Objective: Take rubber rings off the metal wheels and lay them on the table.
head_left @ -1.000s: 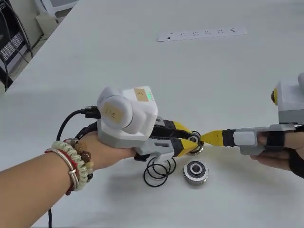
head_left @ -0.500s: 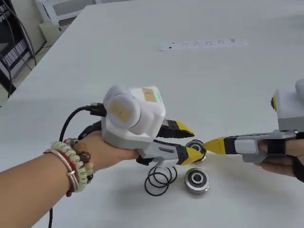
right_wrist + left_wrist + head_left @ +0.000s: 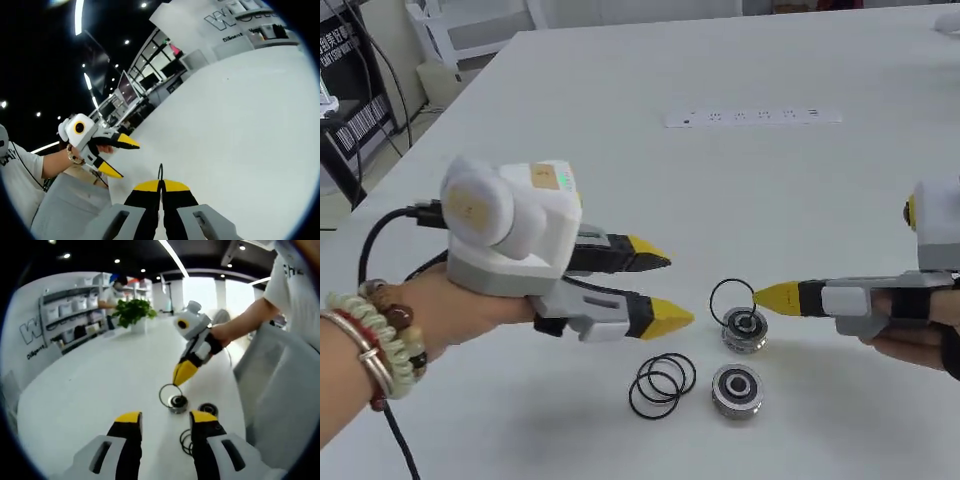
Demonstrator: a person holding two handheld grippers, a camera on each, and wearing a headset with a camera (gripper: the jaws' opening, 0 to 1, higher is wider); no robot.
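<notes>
In the left gripper view, large pale wall lettering (image 3: 31,331) is seen on the far left wall. Only a capital "W" can be made out, the rest being cut off by the shelving (image 3: 65,315). Below it, a smaller dark line (image 3: 37,353) is read as beginning "Diligen", its ending being too blurred. A wall sign (image 3: 227,20) starting with "W" is seen at the top right of the right gripper view, and a small caption (image 3: 235,38) reading "Dilige" is set under it. In the head view, a barcode label (image 3: 360,125) is fixed to a dark rack (image 3: 340,150) at the far left, but its digits cannot be read. A tan sticker (image 3: 545,178) is carried on the housing of the left gripper (image 3: 677,290), and its marks are too small to be read.
</notes>
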